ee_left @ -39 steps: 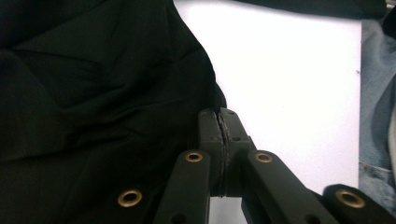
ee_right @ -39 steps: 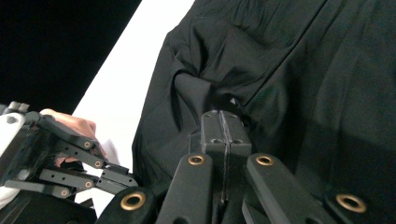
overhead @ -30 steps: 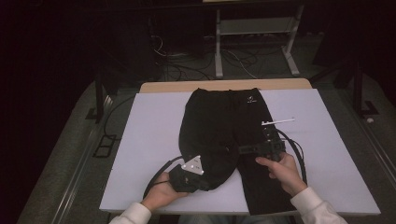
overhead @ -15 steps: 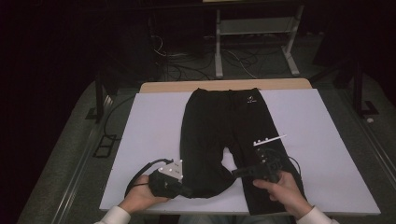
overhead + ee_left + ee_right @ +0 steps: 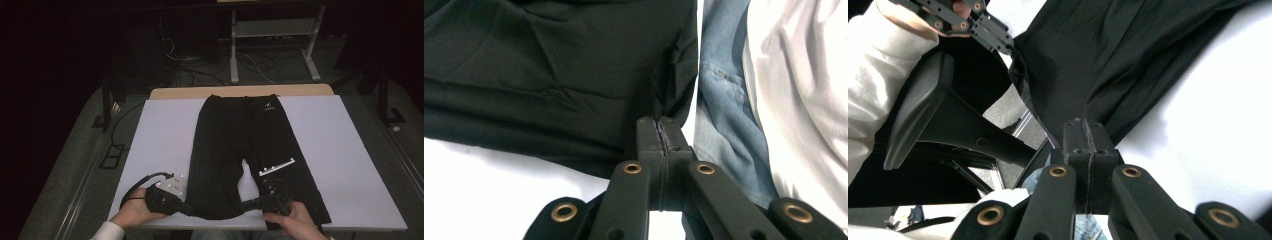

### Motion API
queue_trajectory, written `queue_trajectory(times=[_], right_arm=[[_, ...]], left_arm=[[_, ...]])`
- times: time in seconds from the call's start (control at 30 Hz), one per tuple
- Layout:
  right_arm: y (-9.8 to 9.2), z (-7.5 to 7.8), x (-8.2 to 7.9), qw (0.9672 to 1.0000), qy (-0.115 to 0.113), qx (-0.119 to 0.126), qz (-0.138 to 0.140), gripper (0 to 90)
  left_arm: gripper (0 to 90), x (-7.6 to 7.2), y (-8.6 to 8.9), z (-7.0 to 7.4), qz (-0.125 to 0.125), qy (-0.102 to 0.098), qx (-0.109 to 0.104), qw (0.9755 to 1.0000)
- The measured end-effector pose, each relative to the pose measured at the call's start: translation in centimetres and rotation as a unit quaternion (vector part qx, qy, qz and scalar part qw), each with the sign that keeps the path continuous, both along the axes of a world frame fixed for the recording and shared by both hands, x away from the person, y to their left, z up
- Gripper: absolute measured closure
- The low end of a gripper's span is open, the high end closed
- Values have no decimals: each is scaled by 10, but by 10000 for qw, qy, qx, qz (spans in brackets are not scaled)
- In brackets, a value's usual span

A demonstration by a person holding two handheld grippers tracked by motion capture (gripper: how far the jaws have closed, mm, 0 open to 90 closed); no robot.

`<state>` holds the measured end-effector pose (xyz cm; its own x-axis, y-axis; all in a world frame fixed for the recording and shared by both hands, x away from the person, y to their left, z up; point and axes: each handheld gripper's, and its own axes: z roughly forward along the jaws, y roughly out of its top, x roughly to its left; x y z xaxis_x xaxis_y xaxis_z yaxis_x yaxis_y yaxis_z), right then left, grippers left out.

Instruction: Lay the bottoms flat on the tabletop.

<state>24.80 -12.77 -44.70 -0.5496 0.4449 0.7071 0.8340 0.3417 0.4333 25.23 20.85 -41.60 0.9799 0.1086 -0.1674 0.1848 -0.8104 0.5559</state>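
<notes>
White table (image 5: 345, 150), wide and flat, wooden strip at its far edge. Black trousers (image 5: 240, 135) laid lengthwise down the table's middle, waistband at the far edge with a small white logo (image 5: 270, 106) near it, the two legs running toward the person; the leg on the person's left ends at the near edge, its hem bunched. Person's left hand (image 5: 131, 214) at the near-left edge holding the left gripper (image 5: 192, 210), grey plate on top, cable looping beside it; its fingers (image 5: 649, 137) pressed together, pinching the hem's outer corner. Right hand (image 5: 295, 220) over the other leg holding the right gripper (image 5: 245, 205), pointing leftward at the same hem; fingers (image 5: 1073, 137) pressed together on the inner corner of the cloth. Both grippers sit at the near edge, hem between them. White sleeve (image 5: 878, 65) in the right gripper view.
</notes>
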Motion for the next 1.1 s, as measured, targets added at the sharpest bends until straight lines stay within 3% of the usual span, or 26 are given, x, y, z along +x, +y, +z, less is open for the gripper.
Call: queue_trajectory(times=[0.47, 0.83, 0.97, 1.0, 1.1], right_arm=[[33, -6, -3, 9994, 103, 8, 323, 889], [40, -8, -8, 9982, 89, -37, 588, 888], [38, -7, -6, 9977, 76, 13, 668, 856], [37, -6, -5, 9976, 18, 14, 689, 807], [34, 1, -6, 9961, -537, -209, 673, 693]], left_arm=[[893, 7, 21, 8, -189, -58, 339, 9992], [883, 5, 26, 10, -190, 47, 332, 9993], [733, 7, 28, 14, 21, 95, 185, 9998], [673, 7, 29, 15, 53, 87, 86, 9999], [535, 5, 27, 19, 179, -45, -95, 9998]])
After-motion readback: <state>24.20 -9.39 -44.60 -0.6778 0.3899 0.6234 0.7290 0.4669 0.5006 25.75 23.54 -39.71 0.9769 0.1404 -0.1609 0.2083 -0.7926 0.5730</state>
